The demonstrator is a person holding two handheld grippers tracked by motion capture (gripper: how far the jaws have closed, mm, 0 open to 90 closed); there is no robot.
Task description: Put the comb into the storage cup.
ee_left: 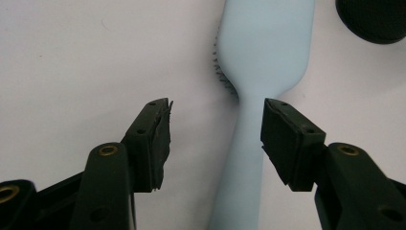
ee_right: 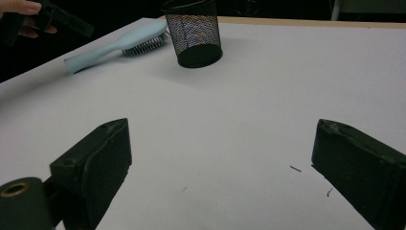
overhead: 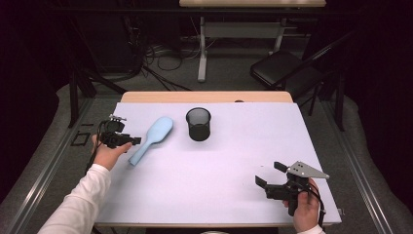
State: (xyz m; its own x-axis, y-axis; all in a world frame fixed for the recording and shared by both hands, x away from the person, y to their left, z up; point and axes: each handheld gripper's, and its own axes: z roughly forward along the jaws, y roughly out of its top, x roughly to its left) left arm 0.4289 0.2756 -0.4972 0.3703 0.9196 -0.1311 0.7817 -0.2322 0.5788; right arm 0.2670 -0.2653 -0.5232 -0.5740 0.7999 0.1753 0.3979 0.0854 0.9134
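A light blue hairbrush lies bristles down on the white table cover, its handle pointing toward the near left. My left gripper hovers at that handle. In the left gripper view the handle passes between the jaws of the left gripper, nearer the right-hand jaw, and neither pad presses on it. A black mesh cup stands upright just right of the brush head. At the near right, my right gripper is held wide open above bare cover, and the right gripper view has nothing between the jaws of that gripper.
The white cover spans the table, with a wooden strip along the far edge. Beyond the table stand a dark folding chair and another table's legs among floor cables. The cup and brush sit far from the right gripper.
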